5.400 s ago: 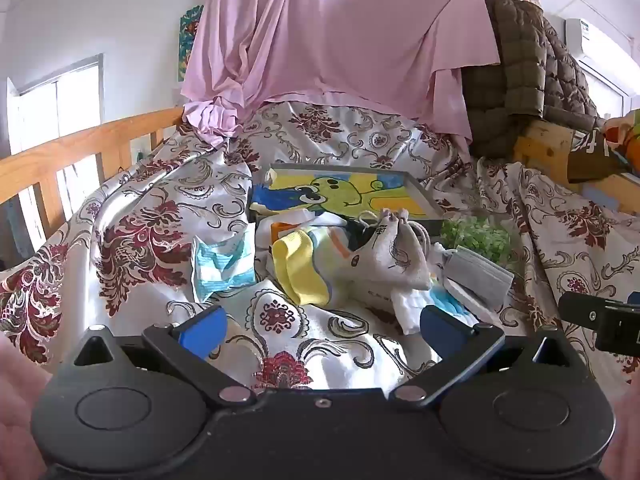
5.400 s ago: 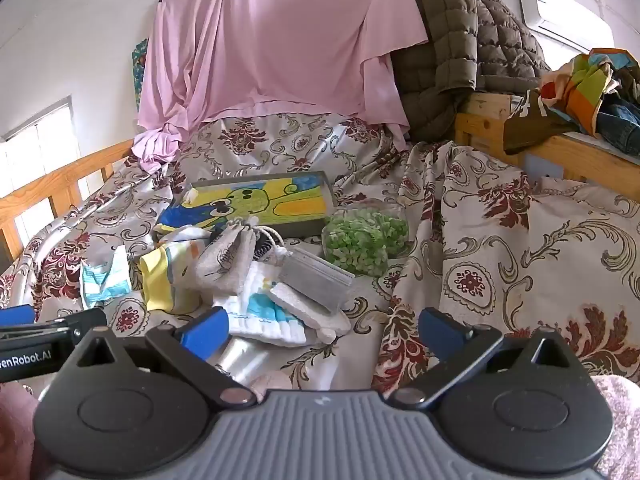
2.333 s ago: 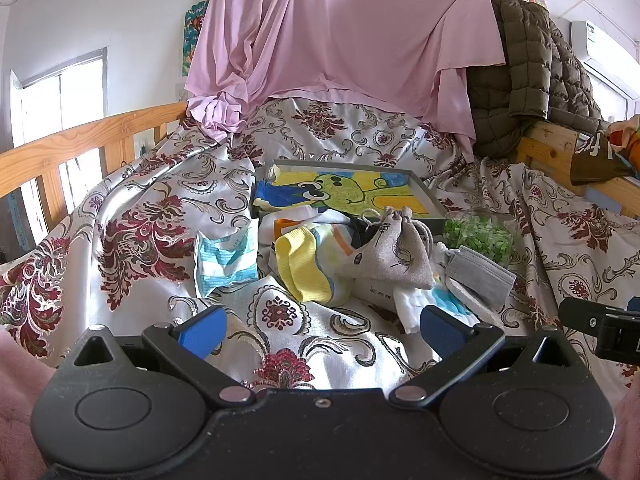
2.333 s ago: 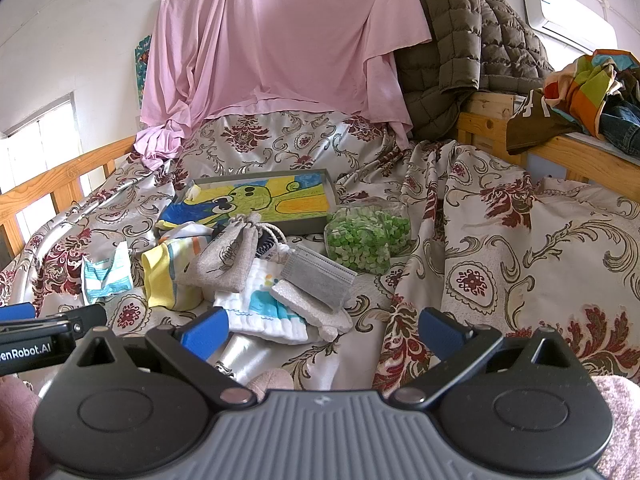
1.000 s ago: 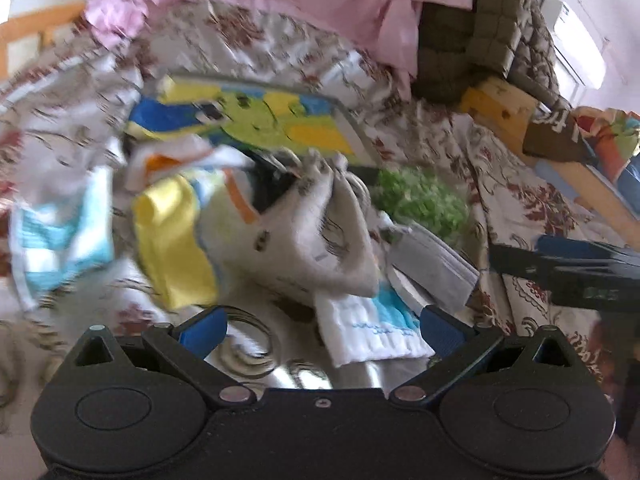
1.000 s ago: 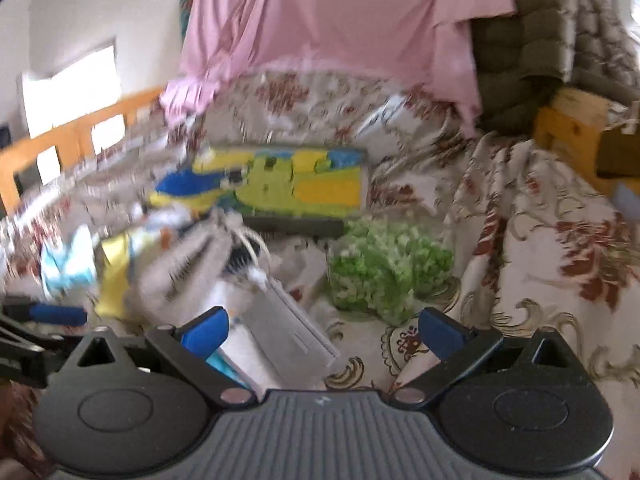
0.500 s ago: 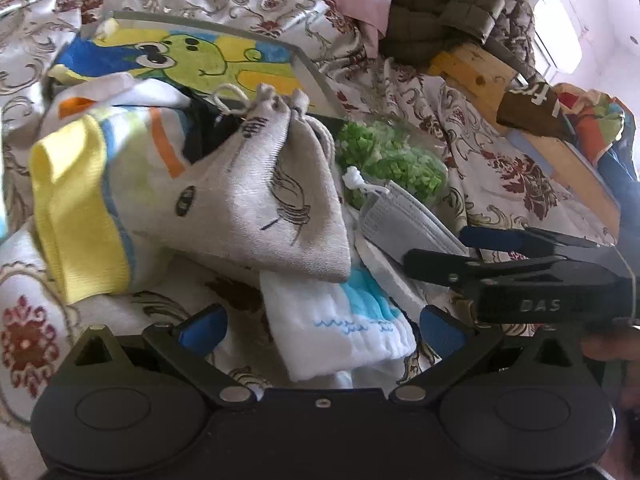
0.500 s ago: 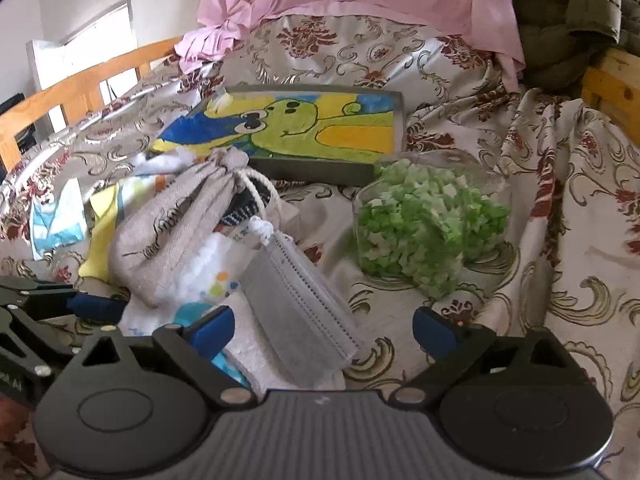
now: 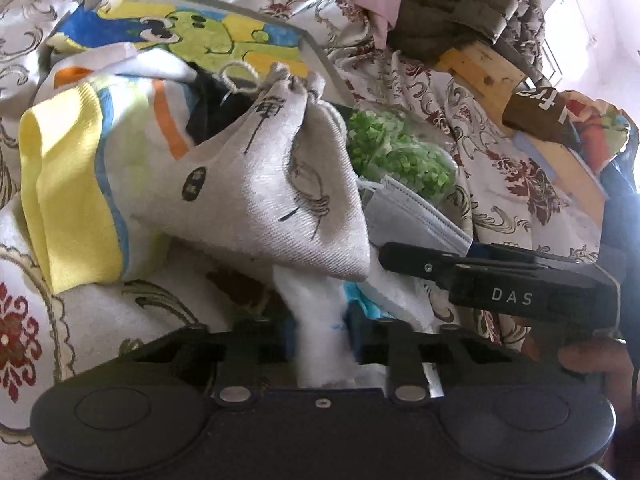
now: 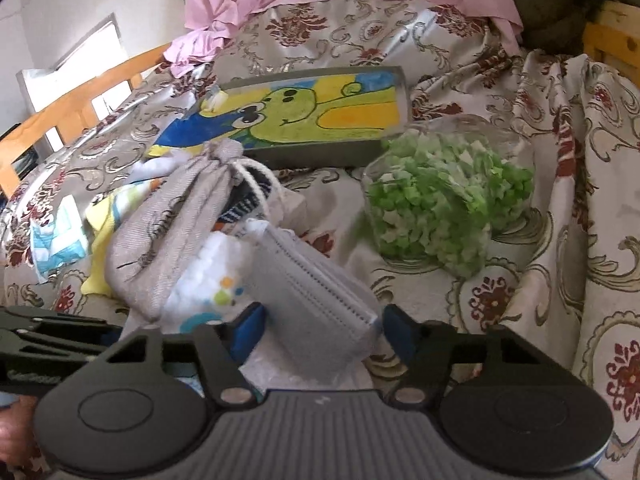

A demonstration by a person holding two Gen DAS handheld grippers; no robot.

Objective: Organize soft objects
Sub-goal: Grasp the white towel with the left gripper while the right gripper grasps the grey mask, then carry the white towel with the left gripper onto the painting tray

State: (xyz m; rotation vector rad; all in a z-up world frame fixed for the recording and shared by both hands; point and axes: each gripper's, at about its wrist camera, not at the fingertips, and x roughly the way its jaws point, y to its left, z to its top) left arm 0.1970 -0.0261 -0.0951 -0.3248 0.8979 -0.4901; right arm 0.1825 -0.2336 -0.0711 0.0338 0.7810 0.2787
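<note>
A pile of soft things lies on the bed. My left gripper (image 9: 320,328) is shut on a white cloth with blue print (image 9: 316,312). A beige drawstring pouch (image 9: 280,184) lies over that cloth, beside a yellow and white cloth (image 9: 76,184). A grey face mask (image 10: 312,296) lies on the pile. My right gripper (image 10: 320,332) has its fingers on either side of the mask's near end, partly closed. In the left wrist view the right gripper (image 9: 472,264) reaches over the mask (image 9: 408,220).
A clear bag of green bits (image 10: 444,196) sits right of the pile. A grey tray with a cartoon picture (image 10: 304,116) lies behind it. A light blue striped cloth (image 10: 56,236) lies at the left. A wooden rail (image 10: 88,92) borders the bed.
Both grippers moved forward and down into the pile. My left gripper closed on the white cloth. My right gripper's fingers narrowed around the mask's end.
</note>
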